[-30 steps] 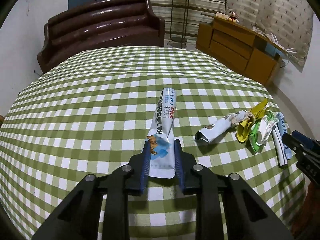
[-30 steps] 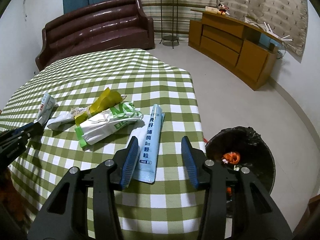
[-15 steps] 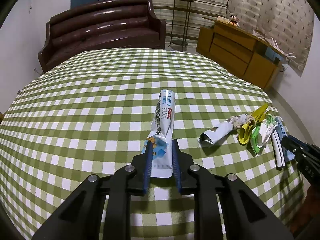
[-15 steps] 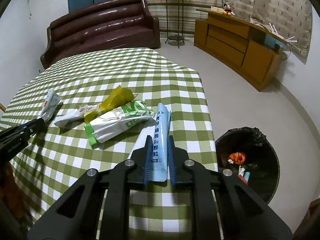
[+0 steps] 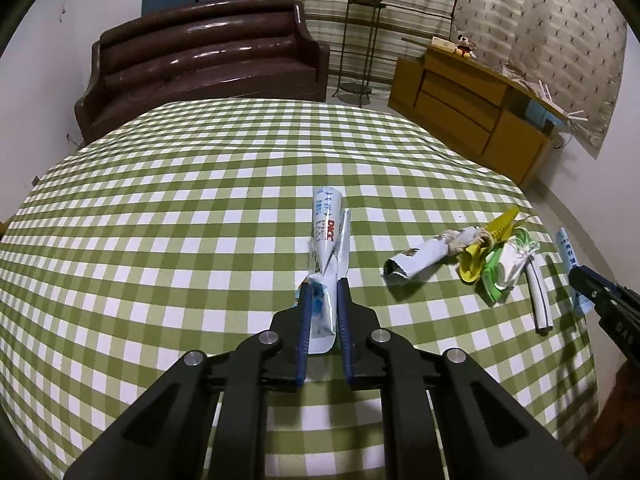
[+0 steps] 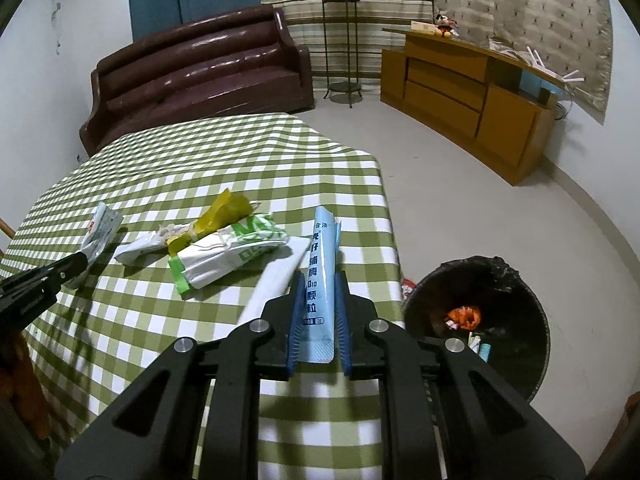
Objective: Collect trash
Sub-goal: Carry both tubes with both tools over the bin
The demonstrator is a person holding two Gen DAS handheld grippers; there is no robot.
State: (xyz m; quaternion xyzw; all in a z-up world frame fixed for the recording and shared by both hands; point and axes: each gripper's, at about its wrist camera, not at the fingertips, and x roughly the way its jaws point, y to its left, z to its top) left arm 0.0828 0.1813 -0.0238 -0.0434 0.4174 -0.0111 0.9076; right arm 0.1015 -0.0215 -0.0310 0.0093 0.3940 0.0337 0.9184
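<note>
Each gripper's jaws are clamped on a wrapper: left gripper on a white sachet, right gripper on a blue sachet. Likely next: carrying both to the bin.

Green-checked table with crumpled wrappers and a white strip.

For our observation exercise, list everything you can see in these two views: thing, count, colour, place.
white-blue wrapper: 1, table centre, in left gripper
light blue sachet: 1, table's right edge, in right gripper
loose wrappers: several, white, yellow, green, piled between them
tablecloth: 1, green-white check
trash bin: 1, black, on the floor right of the table
sofa: 1, dark brown, behind
cabinet: 1, wooden, far right
plant stand: 1, with potted plant
left gripper: shut on wrapper
right gripper: shut on sachet
</note>
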